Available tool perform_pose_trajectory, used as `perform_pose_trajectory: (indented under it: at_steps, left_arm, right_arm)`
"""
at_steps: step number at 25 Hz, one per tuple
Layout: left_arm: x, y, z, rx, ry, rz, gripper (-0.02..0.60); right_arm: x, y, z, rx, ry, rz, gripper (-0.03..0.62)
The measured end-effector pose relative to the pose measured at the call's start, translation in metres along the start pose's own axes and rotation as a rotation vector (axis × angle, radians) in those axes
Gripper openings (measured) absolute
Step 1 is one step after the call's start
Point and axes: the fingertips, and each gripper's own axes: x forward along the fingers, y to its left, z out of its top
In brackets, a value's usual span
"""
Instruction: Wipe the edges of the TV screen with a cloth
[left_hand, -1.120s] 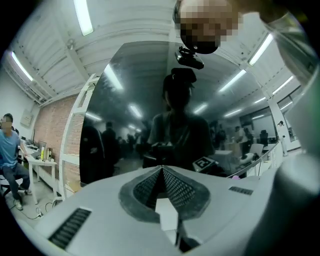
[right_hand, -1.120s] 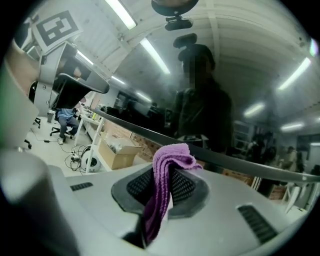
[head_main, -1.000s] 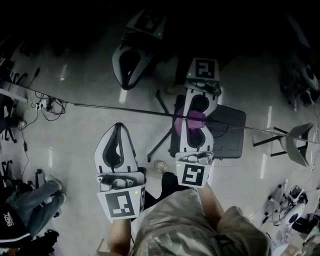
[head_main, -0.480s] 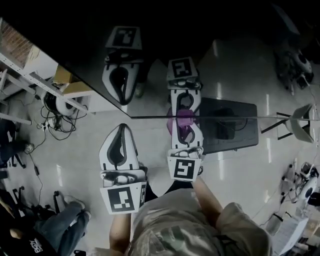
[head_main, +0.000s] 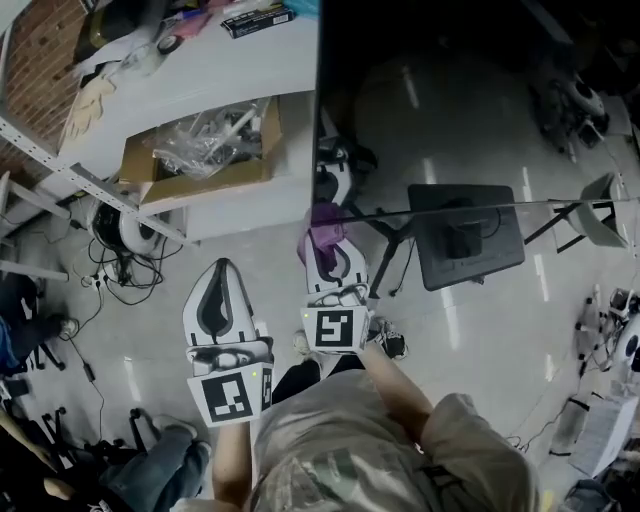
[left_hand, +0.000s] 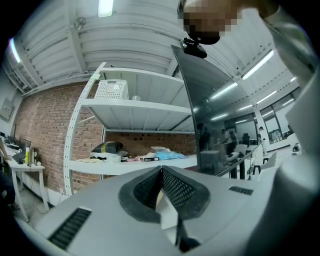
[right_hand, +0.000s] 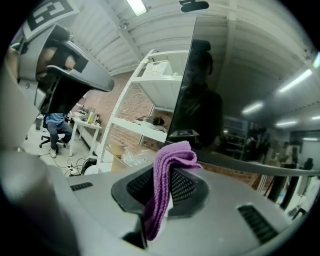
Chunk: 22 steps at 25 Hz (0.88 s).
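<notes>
Your right gripper (head_main: 328, 262) clamps purple cloth (head_main: 322, 228) at TV screen (head_main: 450, 100) corner; your left gripper (head_main: 222, 272) jaws together, empty, alongside.

Two grippers: left gripper (head_main: 222, 270), right gripper (head_main: 335, 258). One purple cloth (right_hand: 167, 162). One TV screen (head_main: 450, 100). One cardboard box (head_main: 205, 180), far left. One white basket (left_hand: 111, 90).

Knitted purple cloth (right_hand: 172, 162); glossy, mirror-like TV screen (head_main: 450, 120).

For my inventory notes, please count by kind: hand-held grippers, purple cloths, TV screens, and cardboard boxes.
Hand-held grippers: 2, the left hand-held gripper and the right hand-held gripper
Purple cloth: 1
TV screen: 1
Cardboard box: 1
Total: 5
</notes>
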Motion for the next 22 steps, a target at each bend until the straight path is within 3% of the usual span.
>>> perform_pose_trajectory:
  at_steps: [6,12,17,22]
  left_arm:
    - [-0.025,0.023,0.000,-0.014,-0.004,0.017,0.015]
    - [-0.032,0.040,0.004,-0.024,-0.014,0.023,0.015]
    - [-0.008,0.018,0.019,-0.011,-0.043,-0.048,0.015]
    - [0.022,-0.048,0.042,-0.032,-0.069,-0.198,0.015]
  right_arm:
    - [-0.001,0.016,0.006,0.067,-0.021,-0.060,0.055]
    - [-0.010,0.027,0.026,0.125,-0.044,0.018,0.055]
    - [-0.046,0.014,0.068,0.240,-0.169,0.085,0.055]
    - [-0.096,-0.043,0.095,0.353,-0.204,0.002,0.055]
